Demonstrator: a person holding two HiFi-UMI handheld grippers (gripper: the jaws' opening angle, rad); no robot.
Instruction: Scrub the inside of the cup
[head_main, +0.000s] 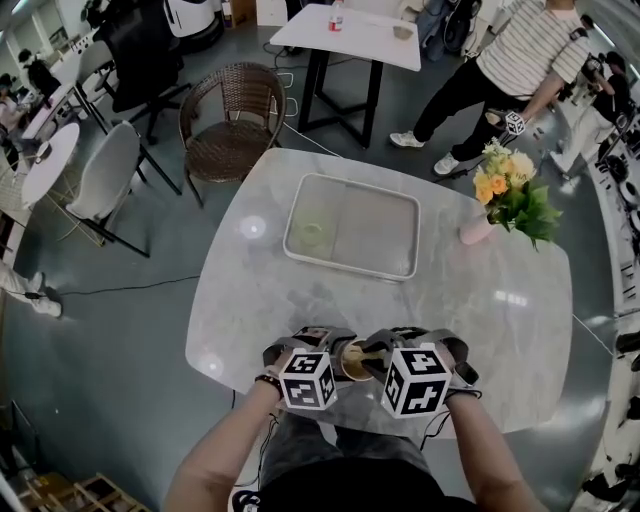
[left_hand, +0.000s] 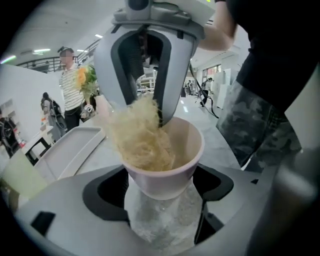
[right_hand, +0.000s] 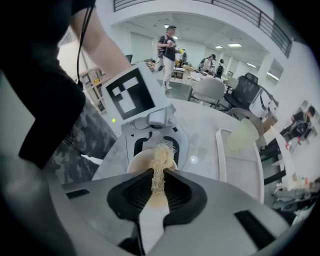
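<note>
A pale pink cup is clamped by its lower wall between the jaws of my left gripper, which is shut on it. A wad of tan fibrous scrubber reaches down into the cup's mouth. My right gripper is shut on that scrubber, pointing down at the cup. In the head view both grippers meet near the table's front edge, the left gripper and the right gripper on either side of the cup. The cup's bottom is hidden by the scrubber.
A white tray lies mid-table with a pale green item in it. A pink vase of flowers stands at the right. Beyond the marble table are a wicker chair and a standing person.
</note>
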